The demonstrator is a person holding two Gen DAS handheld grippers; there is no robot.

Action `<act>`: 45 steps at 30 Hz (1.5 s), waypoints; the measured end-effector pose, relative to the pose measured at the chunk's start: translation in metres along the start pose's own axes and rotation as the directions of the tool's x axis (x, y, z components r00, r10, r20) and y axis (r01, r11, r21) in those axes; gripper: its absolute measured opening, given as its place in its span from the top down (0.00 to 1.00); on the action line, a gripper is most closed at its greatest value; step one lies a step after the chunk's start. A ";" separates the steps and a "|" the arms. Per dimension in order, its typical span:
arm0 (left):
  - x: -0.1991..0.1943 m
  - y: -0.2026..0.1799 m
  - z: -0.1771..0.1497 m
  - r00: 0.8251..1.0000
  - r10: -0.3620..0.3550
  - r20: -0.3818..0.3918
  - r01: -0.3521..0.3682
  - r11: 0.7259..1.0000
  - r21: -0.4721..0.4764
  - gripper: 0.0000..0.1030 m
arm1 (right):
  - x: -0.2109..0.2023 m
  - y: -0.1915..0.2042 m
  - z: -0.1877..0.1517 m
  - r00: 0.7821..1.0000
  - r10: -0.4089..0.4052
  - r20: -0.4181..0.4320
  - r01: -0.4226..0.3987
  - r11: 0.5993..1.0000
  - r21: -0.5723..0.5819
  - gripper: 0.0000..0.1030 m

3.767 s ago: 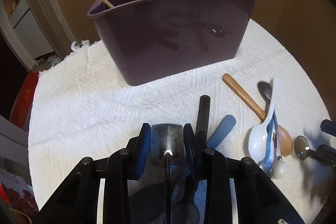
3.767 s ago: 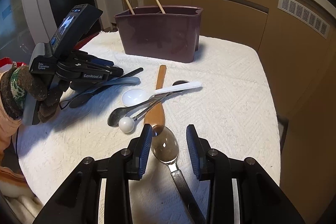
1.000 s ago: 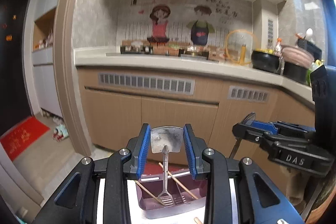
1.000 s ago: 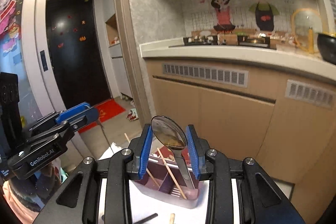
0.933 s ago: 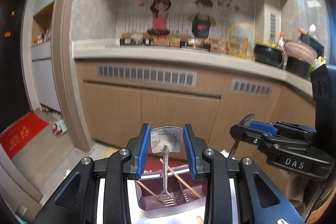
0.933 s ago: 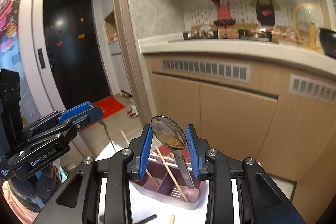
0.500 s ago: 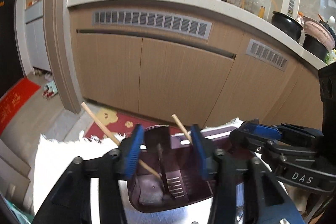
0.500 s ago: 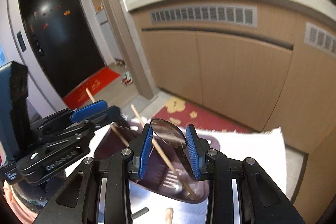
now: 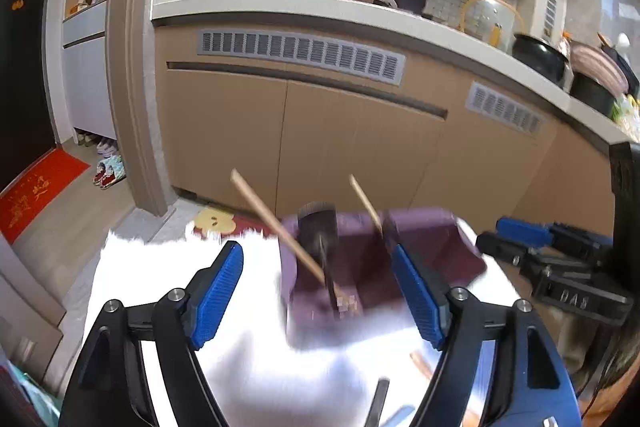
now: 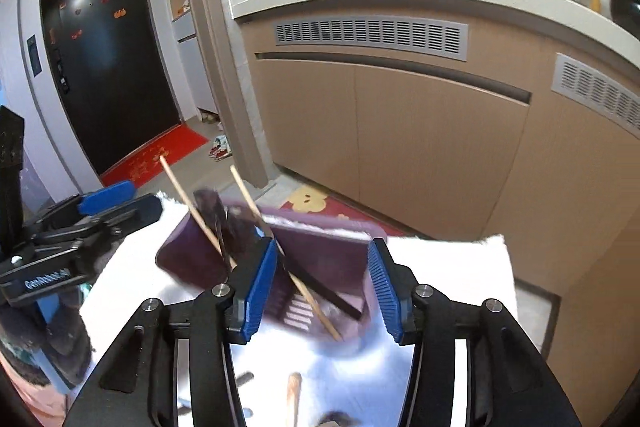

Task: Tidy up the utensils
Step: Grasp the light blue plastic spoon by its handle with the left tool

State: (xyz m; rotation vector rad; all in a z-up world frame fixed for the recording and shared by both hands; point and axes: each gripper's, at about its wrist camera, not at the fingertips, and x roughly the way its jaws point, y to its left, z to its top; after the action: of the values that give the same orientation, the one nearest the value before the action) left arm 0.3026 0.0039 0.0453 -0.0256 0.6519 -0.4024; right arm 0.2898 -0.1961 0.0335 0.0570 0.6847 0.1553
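A dark purple utensil bin [image 9: 424,259] [image 10: 192,259] stands on the white cloth, blurred by motion. Two wooden chopsticks [image 9: 276,223] [image 10: 196,215] lean in it. A metal spatula [image 9: 318,227] stands in the bin's left part, free of my left gripper [image 9: 316,295], which is open and empty above the bin. A dark-handled spoon [image 10: 320,287] lies slanted inside the bin's right part, below my right gripper [image 10: 322,287], which is open and empty. Each gripper shows in the other's view [image 10: 80,227] [image 9: 552,259].
A white cloth [image 9: 180,283] covers the table. Near the bottom edges lie a wooden handle [image 10: 294,399] [image 9: 420,363] and a dark handle [image 9: 378,399]. Kitchen cabinets [image 9: 360,147] stand behind, and a red mat [image 9: 36,195] lies on the floor at left.
Both grippers opened and let go: the spatula and the spoon dropped into the bin. Both grippers have pulled back slightly, and the views are motion-blurred.
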 end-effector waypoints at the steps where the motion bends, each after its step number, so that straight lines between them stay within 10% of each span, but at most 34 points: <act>1: -0.004 -0.002 -0.006 1.000 -0.003 -0.011 0.003 1.000 0.012 0.27 | -0.005 0.000 -0.007 1.000 -0.007 -0.005 0.007 1.000 -0.005 0.51; 7: -0.030 -0.018 -0.061 0.991 -0.067 -0.115 0.081 0.989 0.122 0.25 | -0.026 0.007 -0.059 0.997 -0.026 -0.067 0.024 0.999 -0.037 0.51; 18: -0.029 -0.041 -0.132 0.919 -0.179 -0.350 0.277 0.927 0.253 0.25 | -0.053 0.019 -0.151 0.985 -0.033 -0.167 0.024 0.998 -0.052 0.51; 25: -0.015 -0.028 -0.138 0.920 -0.095 -0.381 0.193 0.954 0.228 0.27 | -0.071 0.022 -0.181 0.982 -0.019 -0.185 0.008 0.998 -0.063 0.48; 29: -0.005 -0.038 -0.130 0.918 -0.085 -0.386 0.185 0.956 0.229 0.53 | -0.070 0.022 -0.189 0.981 -0.021 -0.194 0.011 0.999 -0.051 0.47; 38: 0.024 -0.085 -0.124 0.909 -0.017 -0.417 0.223 0.865 0.450 0.69 | -0.073 0.026 -0.194 0.981 -0.022 -0.192 0.009 0.998 -0.068 0.45; 45: 0.041 -0.079 -0.125 0.892 0.046 -0.450 0.196 0.857 0.476 0.69 | -0.066 0.022 -0.198 0.976 0.001 -0.216 -0.012 0.999 -0.051 0.44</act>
State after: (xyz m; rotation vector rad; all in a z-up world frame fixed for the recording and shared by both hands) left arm 0.2298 -0.0717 -0.0665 0.5713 0.9851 -0.6621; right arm 0.1115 -0.1850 -0.0763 -0.0076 0.8969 0.1872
